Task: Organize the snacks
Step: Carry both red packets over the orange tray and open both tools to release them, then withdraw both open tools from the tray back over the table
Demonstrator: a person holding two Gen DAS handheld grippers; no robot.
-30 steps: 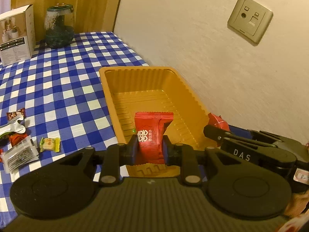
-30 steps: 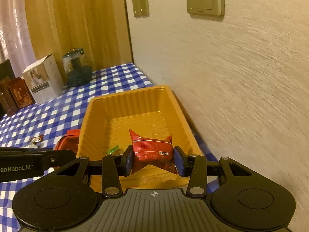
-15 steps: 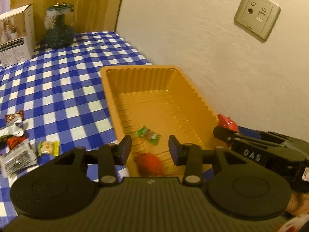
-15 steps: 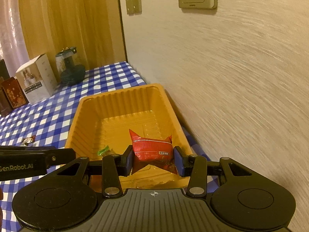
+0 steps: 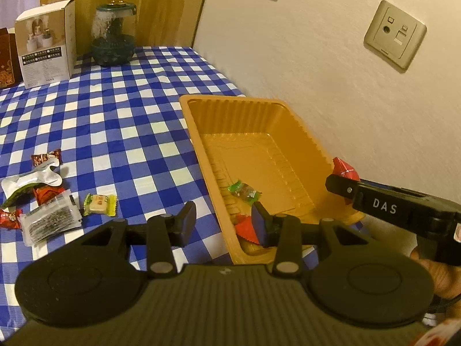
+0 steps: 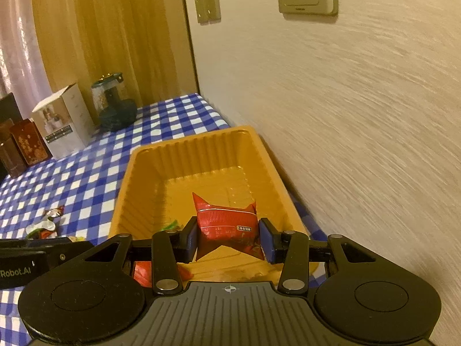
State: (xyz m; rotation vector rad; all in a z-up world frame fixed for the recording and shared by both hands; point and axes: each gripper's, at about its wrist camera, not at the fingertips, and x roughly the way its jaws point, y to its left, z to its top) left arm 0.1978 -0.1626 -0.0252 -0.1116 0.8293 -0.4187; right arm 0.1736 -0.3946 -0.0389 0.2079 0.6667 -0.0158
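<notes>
The left hand-held gripper (image 5: 223,220) stands open with nothing between its pads; its jaws have just been opening, and the space between them shows only checked cloth and the near corner of the orange tray (image 5: 198,132). The tray sits on the worktop (image 5: 121,121) against the wall, lengthwise toward 12 o'clock in the left wrist view. Inside it, near the front end, lie a green-wrapped sweet (image 5: 243,191) and a red packet (image 5: 246,227), the latter partly hidden behind the gripper's right finger. The right hand-held gripper (image 6: 227,238) is closed on a second red packet (image 6: 227,226), pads pressing both of its sides, and holds it above the front part of the tray (image 6: 201,147). In the left wrist view that gripper enters from 3 o'clock, with a corner of the held packet showing at its tip. Loose snacks lie on the worktop at 9 o'clock of the tray: a yellow-wrapped sweet (image 5: 99,203), a clear packet of dark pieces (image 5: 49,220), a silver wrapper (image 5: 34,180) and small red packets. A white box (image 5: 46,43) and a glass jar (image 5: 113,36) stand at the far end, toward 11 o'clock.
</notes>
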